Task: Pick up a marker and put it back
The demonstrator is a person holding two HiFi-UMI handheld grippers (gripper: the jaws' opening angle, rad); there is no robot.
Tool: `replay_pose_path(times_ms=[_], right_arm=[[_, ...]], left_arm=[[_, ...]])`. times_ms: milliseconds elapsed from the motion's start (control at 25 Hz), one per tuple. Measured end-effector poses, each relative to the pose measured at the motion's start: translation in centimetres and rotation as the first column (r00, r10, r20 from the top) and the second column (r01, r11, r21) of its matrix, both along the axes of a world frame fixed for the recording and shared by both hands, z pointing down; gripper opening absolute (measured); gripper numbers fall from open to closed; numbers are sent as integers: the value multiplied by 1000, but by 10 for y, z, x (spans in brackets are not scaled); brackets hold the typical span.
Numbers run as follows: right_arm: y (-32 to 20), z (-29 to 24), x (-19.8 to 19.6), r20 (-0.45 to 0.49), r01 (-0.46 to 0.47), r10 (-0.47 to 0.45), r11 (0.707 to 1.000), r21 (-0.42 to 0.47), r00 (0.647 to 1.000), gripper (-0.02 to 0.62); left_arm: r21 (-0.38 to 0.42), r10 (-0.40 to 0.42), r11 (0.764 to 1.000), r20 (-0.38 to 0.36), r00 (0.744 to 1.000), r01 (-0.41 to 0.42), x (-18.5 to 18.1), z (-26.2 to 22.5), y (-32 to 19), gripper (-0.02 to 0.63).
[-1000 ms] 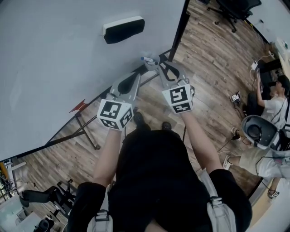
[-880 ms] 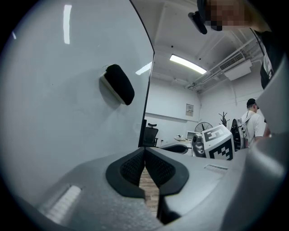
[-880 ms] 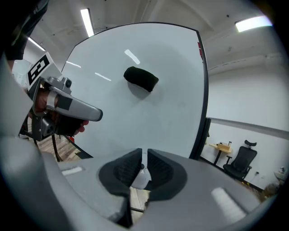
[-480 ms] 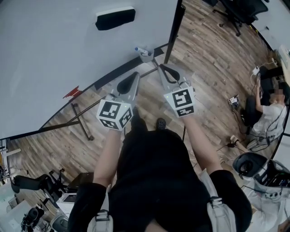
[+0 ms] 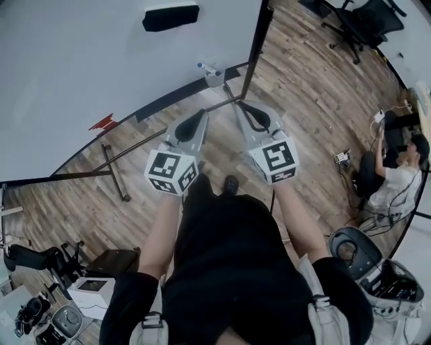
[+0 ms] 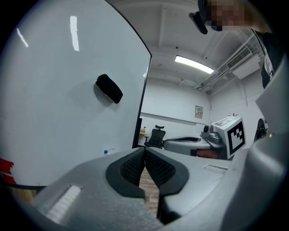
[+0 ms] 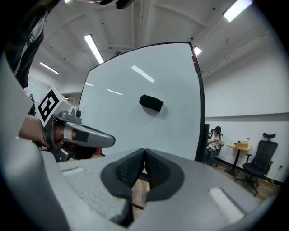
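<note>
No readable text anywhere, small wall notice (image 6: pixel 199 111) too tiny to read

The whiteboard (image 5: pixel 81 74) carries a black eraser (image 5: pixel 171 15) on its face. A marker (image 5: pixel 207 67) lies in a grey holder (image 5: pixel 215 78) at its lower edge.

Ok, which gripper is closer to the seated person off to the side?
Right. The right gripper lies on the seated person's side of the body; the left gripper sits farther off, beyond the right one.
</note>
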State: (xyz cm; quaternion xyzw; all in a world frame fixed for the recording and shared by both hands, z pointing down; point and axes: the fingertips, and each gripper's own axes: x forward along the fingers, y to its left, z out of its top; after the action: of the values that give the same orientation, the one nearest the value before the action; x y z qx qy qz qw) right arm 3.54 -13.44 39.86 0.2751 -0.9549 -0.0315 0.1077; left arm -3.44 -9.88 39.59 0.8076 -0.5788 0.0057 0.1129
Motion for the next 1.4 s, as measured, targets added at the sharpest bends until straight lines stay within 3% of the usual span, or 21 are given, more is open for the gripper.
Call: replay_pose_path(times_ms=[440,1400], right_arm=[[9,-11,21,72,14,-11,999,-48,997,3],[4,-8,34,59,-7,10,998,-58,998,2]], left_arm=[[8,-12,1000,10,1000,12,15,-4,13,11],[11,-5,1000,44,999,4,18,-12,12,11]])
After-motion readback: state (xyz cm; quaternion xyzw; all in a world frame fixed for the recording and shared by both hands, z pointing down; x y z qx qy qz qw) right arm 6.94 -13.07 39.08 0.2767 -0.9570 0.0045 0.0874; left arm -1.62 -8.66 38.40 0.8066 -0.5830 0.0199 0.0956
